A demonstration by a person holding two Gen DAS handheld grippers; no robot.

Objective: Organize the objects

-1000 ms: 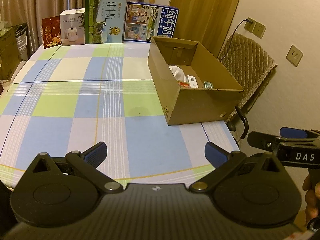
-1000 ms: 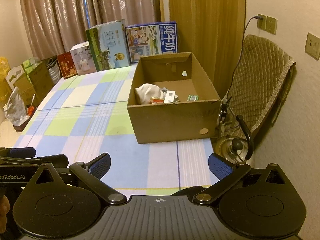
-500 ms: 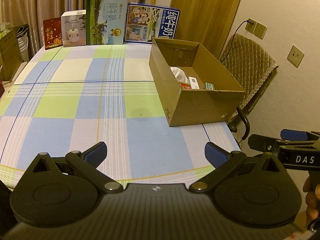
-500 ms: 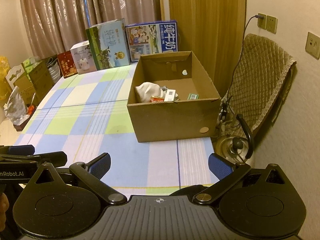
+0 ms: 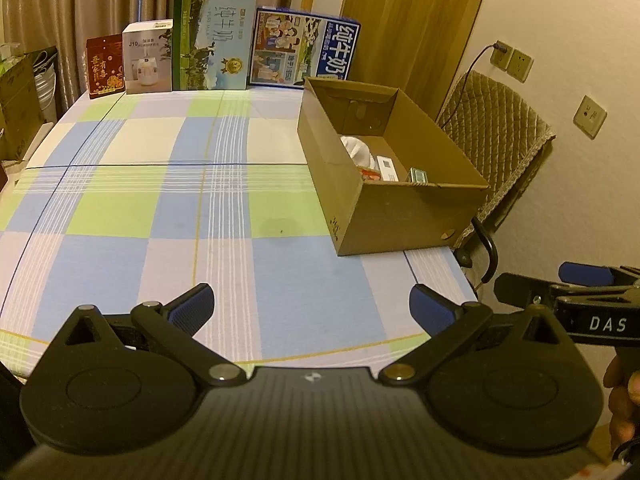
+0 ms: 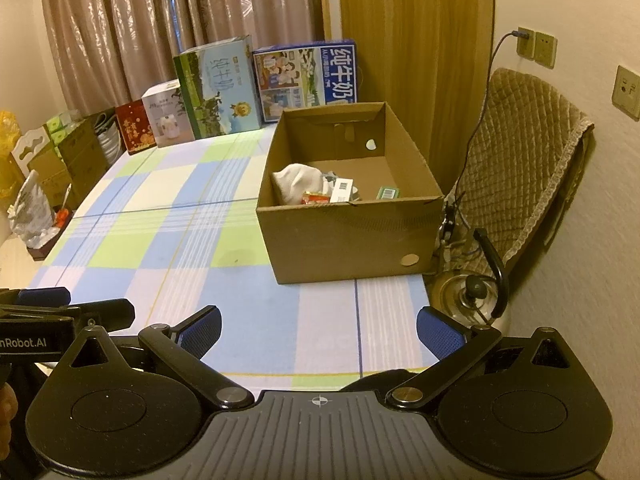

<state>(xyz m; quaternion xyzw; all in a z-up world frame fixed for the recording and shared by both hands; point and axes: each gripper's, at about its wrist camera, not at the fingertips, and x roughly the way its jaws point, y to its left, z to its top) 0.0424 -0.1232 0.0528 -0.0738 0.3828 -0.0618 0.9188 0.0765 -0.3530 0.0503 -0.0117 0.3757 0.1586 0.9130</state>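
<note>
Two black hand-held grippers with blue finger pads hover side by side over the near edge of the table covered in a blue, green and white checked cloth point(image 5: 120, 216), both level and pointing toward the open brown cardboard box point(image 6: 352, 240), which serves as landmark. Left of the box and nearer the camera, the left gripper point(image 5: 311, 306) has its fingers spread wide with nothing between them, over bare cloth. Beyond the box's far-left corner, a red pouch point(image 5: 105, 66), a white carton point(image 5: 147, 62), a tall green milk carton point(image 5: 214, 40) and a blue milk carton point(image 5: 306, 50) stand in a row at the table's far edge. The box itself sits at the table's right side, well ahead of both tools; inside it lie a crumpled white cloth point(image 6: 296, 182), a small red packet point(image 6: 316, 198), a white packet point(image 6: 342, 190) and a small green packet point(image 6: 389, 192). In front of the box, the right gripper point(image 6: 319, 330) is likewise spread and empty. Right of the box stands a chair with a quilted tan cover point(image 6: 524, 168).
</note>
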